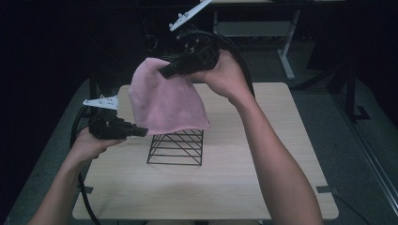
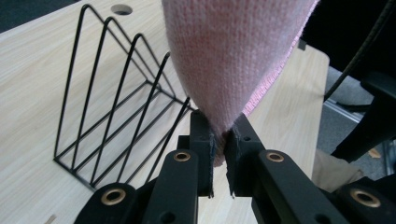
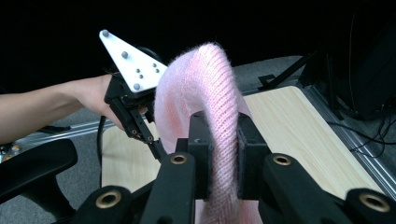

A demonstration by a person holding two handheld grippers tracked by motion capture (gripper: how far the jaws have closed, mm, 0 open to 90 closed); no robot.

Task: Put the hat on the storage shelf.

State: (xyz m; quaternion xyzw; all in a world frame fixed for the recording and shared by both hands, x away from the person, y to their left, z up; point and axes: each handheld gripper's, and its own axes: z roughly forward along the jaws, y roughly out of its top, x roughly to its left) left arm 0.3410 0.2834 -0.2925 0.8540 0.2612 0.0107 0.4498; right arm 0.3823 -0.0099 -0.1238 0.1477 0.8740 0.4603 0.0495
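We held a pink knitted beanie [image 1: 166, 101] up between both grippers, lifted above a black wire file rack [image 1: 177, 146] that stood on the light wooden table [image 1: 263, 154].

Our left gripper [image 1: 141, 131] pinched the lower edge of the beanie. In the left gripper view its fingers [image 2: 201, 140] stood narrow, closed on a tapering fold of the knit that ran down into the slit between them, with the ribbed hem showing on the outer side of the far finger. From those fingers the fabric rose and widened upward. The rack sat on the table beyond and to the side of the near finger, apart from it, its triangular wire dividers upright in a row. We could not tell from the high view whether the beanie's bottom edge touched the top of the rack or only hung just over it.

Our right gripper [image 1: 165, 71] gripped the beanie near its crown, higher than the left one. In the right gripper view its fingers [image 3: 201, 140] were closed on a thick band of knit that arched up out of the gap between them and curved away over the top. Past that arch we saw the left hand [image 3: 95, 100] and the left gripper with its grey three-cornered plate [image 3: 133, 63], just beside the fabric's far side. The table lay below and beyond the right fingers.
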